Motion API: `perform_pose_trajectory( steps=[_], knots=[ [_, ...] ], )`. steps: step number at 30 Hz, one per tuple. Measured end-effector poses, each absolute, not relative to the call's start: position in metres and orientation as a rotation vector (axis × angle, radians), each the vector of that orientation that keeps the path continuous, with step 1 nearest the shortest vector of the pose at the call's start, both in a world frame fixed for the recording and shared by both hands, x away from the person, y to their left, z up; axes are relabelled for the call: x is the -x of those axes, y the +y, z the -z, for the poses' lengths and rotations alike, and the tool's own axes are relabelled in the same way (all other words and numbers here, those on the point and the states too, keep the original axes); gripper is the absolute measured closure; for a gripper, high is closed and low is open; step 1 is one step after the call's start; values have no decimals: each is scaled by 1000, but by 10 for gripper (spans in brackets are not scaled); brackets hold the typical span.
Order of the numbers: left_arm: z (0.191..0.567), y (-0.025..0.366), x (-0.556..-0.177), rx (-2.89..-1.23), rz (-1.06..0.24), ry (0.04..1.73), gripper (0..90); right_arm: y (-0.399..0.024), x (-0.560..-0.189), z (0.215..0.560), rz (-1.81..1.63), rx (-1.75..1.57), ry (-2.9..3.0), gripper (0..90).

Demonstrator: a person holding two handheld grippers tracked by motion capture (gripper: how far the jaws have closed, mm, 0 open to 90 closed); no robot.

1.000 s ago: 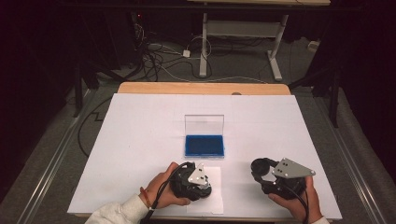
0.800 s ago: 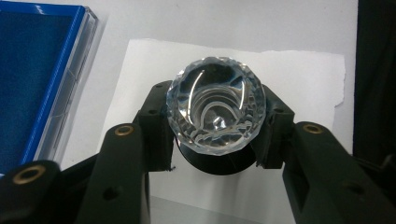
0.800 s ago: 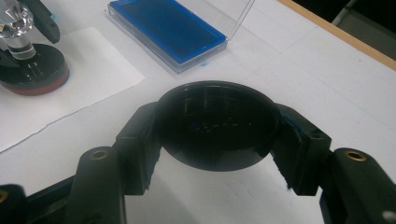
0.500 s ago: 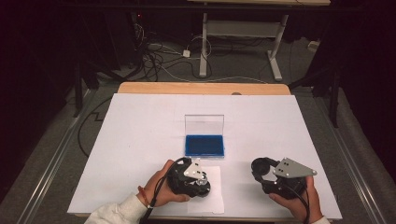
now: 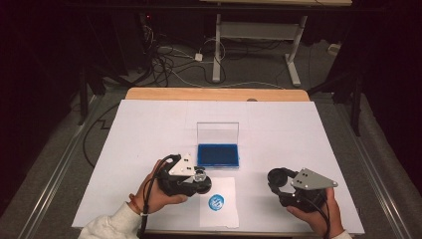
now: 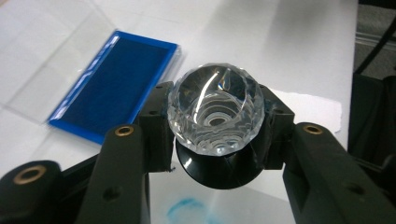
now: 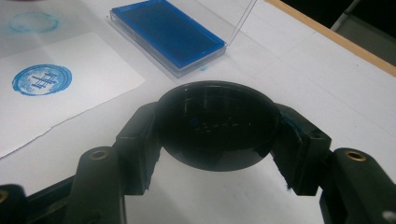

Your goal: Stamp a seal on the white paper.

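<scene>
My left gripper (image 5: pixel 198 177) is shut on a stamp (image 6: pixel 217 109) with a faceted clear knob and a black base, held just above the table, left of a small white paper (image 5: pixel 225 219). A round blue print (image 5: pixel 216 201) lies on that paper; it also appears as the print (image 7: pixel 42 79) in the right gripper view. Behind the paper sits the open blue ink pad (image 5: pixel 217 155) with its clear lid (image 5: pixel 217 132) standing up. My right gripper (image 5: pixel 276 180) rests at the near right, shut on a round black cap (image 7: pixel 217 123).
A large white sheet (image 5: pixel 149 124) covers the table, with a wooden edge (image 5: pixel 214 94) at the back. A faint older blue print (image 7: pixel 33 21) marks the sheet beside the paper. Cables and a desk frame (image 5: pixel 249 45) stand on the floor beyond.
My left gripper has lifted with the stamp and drawn left and back off the paper, uncovering the blue print. The right gripper has not moved.
</scene>
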State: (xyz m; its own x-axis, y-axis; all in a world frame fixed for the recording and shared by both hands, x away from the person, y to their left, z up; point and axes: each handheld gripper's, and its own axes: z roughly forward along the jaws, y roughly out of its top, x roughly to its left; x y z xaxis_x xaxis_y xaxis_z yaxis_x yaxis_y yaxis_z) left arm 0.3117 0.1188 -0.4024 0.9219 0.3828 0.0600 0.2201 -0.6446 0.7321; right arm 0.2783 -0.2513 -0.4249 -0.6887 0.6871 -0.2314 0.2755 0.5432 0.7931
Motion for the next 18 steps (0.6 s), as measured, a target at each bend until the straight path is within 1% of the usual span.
perform_pose_trajectory(
  steps=[10, 18],
  knots=[
    [400, 138, -315, -2267, -298, 486, 546, -252, -280, 425, -1027, -782, 2251, 389],
    [401, 145, -319, -2268, -322, 521, 546, -252, -282, 426, -1022, -785, 2259, 389]
  ],
)
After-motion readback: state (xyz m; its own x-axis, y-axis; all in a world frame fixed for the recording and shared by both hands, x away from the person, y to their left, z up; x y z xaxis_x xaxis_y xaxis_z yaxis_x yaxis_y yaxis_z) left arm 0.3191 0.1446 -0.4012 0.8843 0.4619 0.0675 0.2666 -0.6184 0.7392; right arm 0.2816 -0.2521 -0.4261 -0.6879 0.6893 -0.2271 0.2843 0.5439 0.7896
